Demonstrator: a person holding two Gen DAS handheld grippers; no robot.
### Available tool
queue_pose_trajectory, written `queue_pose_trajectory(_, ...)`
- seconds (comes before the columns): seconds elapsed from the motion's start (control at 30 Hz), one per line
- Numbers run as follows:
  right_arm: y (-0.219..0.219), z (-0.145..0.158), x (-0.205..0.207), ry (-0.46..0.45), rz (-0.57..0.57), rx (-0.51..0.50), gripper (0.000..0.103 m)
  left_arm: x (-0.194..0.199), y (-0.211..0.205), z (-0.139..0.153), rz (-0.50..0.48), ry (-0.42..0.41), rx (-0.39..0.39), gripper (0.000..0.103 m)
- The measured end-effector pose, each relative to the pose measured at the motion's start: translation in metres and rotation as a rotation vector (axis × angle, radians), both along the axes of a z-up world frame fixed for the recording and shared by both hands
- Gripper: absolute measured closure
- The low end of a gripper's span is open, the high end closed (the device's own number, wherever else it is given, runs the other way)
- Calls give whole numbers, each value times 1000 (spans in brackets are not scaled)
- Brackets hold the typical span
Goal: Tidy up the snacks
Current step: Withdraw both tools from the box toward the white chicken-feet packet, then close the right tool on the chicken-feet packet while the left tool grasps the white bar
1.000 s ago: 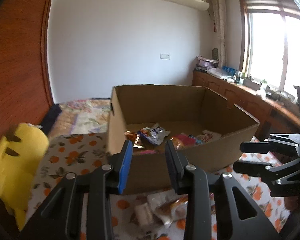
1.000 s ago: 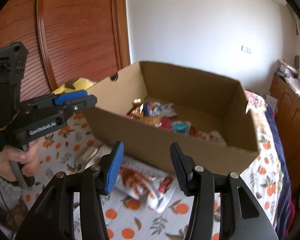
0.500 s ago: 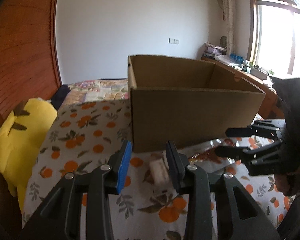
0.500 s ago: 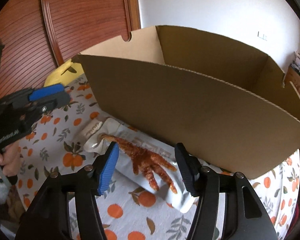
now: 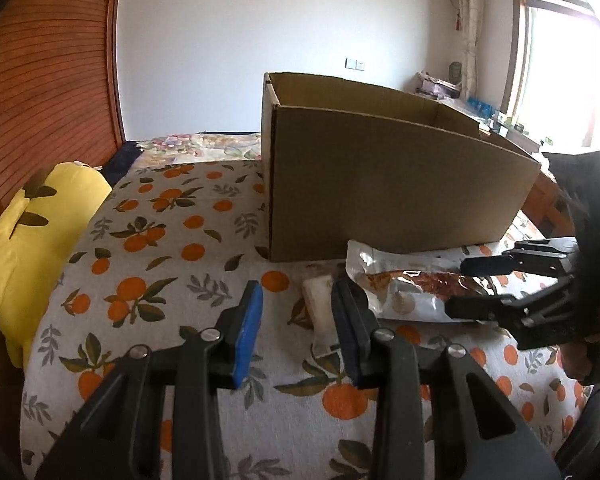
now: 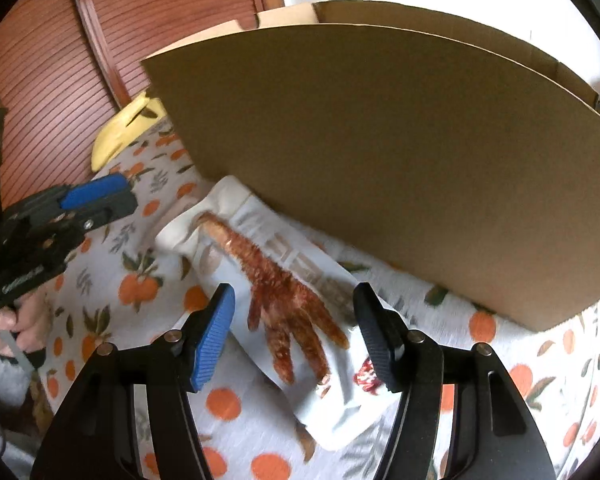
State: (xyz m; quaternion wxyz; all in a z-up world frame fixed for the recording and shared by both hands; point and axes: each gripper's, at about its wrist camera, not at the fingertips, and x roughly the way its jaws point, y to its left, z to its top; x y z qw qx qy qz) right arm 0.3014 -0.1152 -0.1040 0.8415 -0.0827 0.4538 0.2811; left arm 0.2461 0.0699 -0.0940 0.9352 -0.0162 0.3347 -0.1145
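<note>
A silver-white chicken-foot snack pouch (image 6: pixel 284 292) lies on the orange-print cloth in front of the cardboard box (image 6: pixel 399 152). My right gripper (image 6: pixel 294 334) is open, low over the pouch, with a finger on each side of it. The pouch (image 5: pixel 411 284) and the right gripper (image 5: pixel 465 286) also show in the left wrist view. A small pale wrapped snack (image 5: pixel 319 308) lies beside the pouch. My left gripper (image 5: pixel 298 316) is open just above it; the snack sits by the right finger. The box (image 5: pixel 379 188) hides its contents.
A yellow plush toy (image 5: pixel 32 232) lies at the left edge of the orange-print cloth (image 5: pixel 160 240). A wooden slatted wall (image 5: pixel 40 80) stands to the left. A window and a cluttered wooden counter (image 5: pixel 499 120) are far right behind the box.
Both grippers have dropped from above the box to just over the cloth in front of it. The right one now straddles the pouch; the left one is closer to the small snack.
</note>
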Motion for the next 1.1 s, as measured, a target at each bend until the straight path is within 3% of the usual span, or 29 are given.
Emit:
queue_pose_trajectory(0.23,1,4,-19,-38,2,-42,40,-8,0,0,-7,1,13,68)
queue_pose_trajectory(0.37,3,7,-11,-80,-25,-61,31,-10,-1,0,-9,2,19,68)
queue_pose_trajectory(0.8,24,-13,-1,-42,57,-123,22,-10,-3,-2,5,11,41,68)
queue_pose_trajectory(0.97,22,-14,-10,-47,52,-140,27,-9,-9,-3,-7,23,40,68)
queue_pose_trajectory(1.1,15,-8,-18,-44,44,-134,42,0,-15,-3,-17,59,11,60)
